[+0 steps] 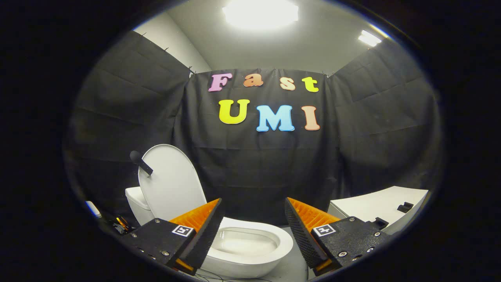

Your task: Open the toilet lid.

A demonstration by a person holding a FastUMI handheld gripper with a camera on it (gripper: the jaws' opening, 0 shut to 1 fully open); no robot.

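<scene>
Beyond spread empty jaws: toilet lid (170,182) upright | white counter (381,205) beside

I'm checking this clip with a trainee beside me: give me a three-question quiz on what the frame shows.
1. True or false: the toilet lid is standing upright.
2. What lies between and just beyond the tongs?
A. a closed lid
B. the open toilet bowl
C. a bucket
3. Fill in: the tongs are ____, gripping nothing.

Key: 1 true, it is raised behind the bowl. 2 B. 3 open.
</scene>
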